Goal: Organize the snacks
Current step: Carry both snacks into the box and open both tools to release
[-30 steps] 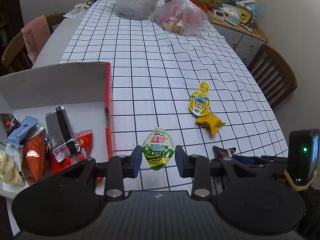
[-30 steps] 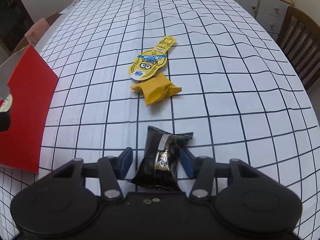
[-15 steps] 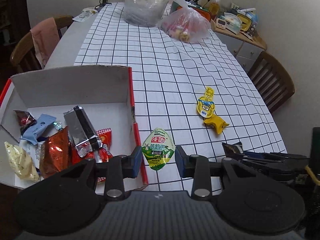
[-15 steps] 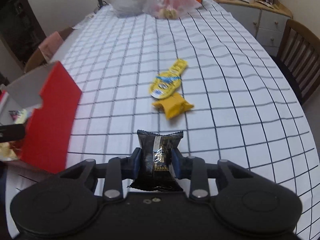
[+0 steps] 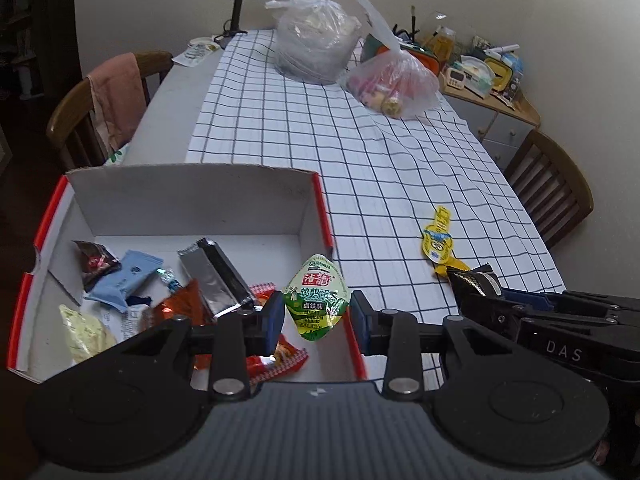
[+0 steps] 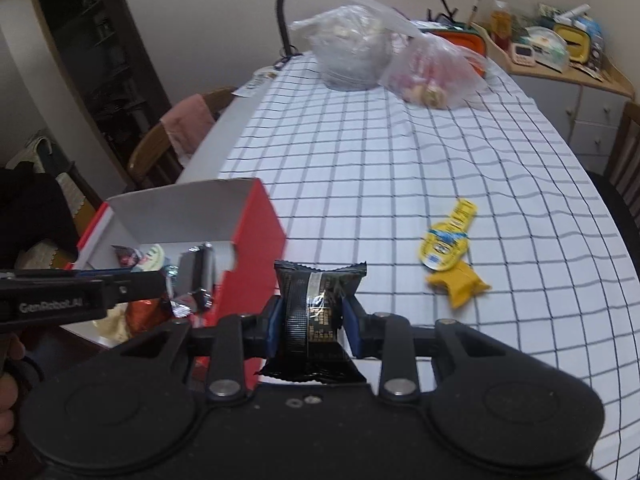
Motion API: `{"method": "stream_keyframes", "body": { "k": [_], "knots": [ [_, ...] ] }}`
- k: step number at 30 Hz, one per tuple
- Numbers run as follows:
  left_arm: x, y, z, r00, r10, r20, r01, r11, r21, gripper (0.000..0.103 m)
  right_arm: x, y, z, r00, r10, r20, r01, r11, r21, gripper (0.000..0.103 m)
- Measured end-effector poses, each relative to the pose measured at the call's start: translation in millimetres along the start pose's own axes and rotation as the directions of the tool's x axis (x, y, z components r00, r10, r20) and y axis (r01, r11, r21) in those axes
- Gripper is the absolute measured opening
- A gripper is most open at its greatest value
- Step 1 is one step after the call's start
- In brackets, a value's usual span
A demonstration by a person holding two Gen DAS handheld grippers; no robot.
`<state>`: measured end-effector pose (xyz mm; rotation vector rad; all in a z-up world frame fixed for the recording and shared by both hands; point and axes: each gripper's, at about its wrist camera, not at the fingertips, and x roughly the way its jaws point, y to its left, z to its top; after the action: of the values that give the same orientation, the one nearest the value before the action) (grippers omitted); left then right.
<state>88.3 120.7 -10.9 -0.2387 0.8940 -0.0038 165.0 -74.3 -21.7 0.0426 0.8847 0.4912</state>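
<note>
Snacks mostly sit in the red-edged box (image 5: 316,200); the left tool (image 5: 316,316) grips a green packet (image 5: 317,298), the right tool (image 6: 310,320) a black packet (image 6: 316,300), while two yellow packets (image 6: 448,240) remain on the table (image 6: 400,160).

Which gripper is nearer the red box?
Left. The left gripper holds a green packet at the red box's near corner; the right gripper, shut on a black packet, is beside the box.
</note>
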Motion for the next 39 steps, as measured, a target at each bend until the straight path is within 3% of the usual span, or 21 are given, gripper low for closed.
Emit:
{"method": "stream_keyframes", "body": {
  "k": [11, 23, 32, 39],
  "knots": [
    [-14.6, 58.5, 7.9, 0.996, 0.08, 0.034, -0.079, 0.995, -0.053, 0.034, 28.5, 65.5, 19.8, 0.998, 0.062, -0.01, -0.063, 0.991, -0.116, 0.03],
    [4.6, 119.8, 13.6, 0.979, 0.204, -0.007, -0.204, 0.976, -0.079, 0.034, 82.6, 113.4, 25.7, 0.994, 0.075, -0.084, -0.093, 0.969, -0.23, 0.03],
    [35.5, 138.1, 27.3, 0.978, 0.206, -0.045, -0.208, 0.978, -0.037, 0.034, 123.0, 129.3, 32.7, 0.991, 0.053, -0.126, -0.088, 0.953, -0.29, 0.025],
    [65.1, 138.7, 30.5, 0.977, 0.173, -0.127, -0.174, 0.985, 0.006, 0.035, 140.6, 129.4, 32.7, 0.985, 0.055, -0.164, -0.102, 0.95, -0.296, 0.026]
  ]
}}
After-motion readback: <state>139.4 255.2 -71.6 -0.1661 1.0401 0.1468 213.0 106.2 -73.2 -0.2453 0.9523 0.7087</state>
